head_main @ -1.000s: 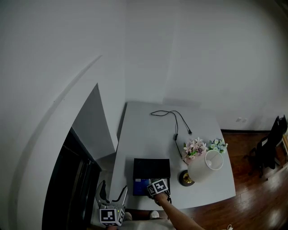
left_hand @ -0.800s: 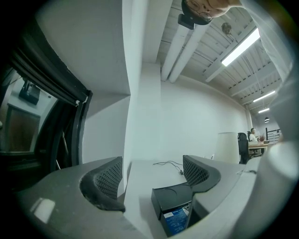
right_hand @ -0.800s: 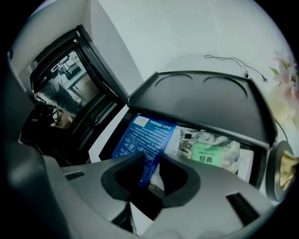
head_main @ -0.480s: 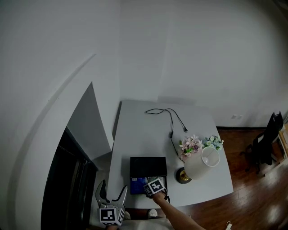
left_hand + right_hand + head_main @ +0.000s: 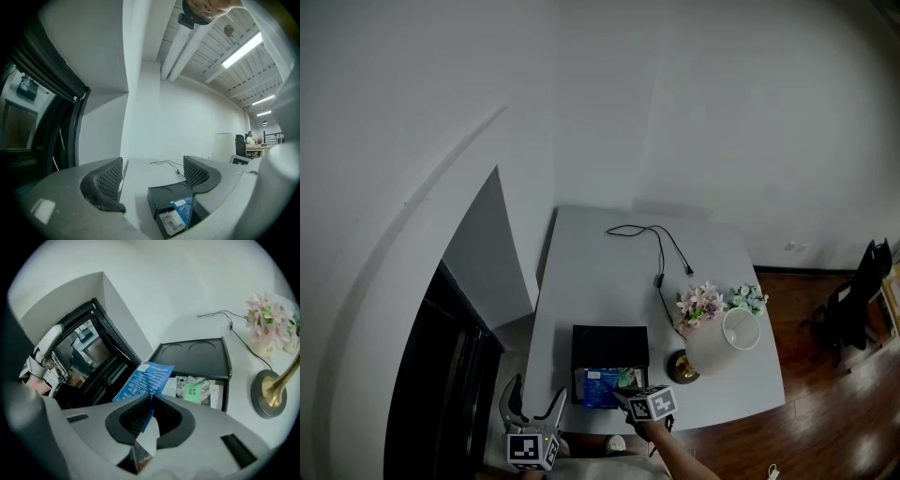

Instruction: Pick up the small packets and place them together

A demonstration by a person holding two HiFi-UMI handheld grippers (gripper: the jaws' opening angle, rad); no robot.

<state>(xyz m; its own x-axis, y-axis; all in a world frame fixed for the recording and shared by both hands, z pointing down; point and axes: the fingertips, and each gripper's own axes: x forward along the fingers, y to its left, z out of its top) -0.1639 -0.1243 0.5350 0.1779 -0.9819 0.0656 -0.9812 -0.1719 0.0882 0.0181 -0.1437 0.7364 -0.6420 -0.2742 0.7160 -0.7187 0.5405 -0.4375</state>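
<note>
Blue, with white print, the flat packet (image 5: 147,380) stands on edge, lifted just above the open near compartment of the black tray (image 5: 197,355), where a green-labelled packet (image 5: 190,390) and paler ones lie loose. The right gripper (image 5: 151,401) slants downward over the near edge of the table (image 5: 609,281); its jaws, having just closed further, pinch the blue packet's lower edge. The left gripper (image 5: 152,176) is held level off the table's near left corner, jaws apart and holding nothing.
</note>
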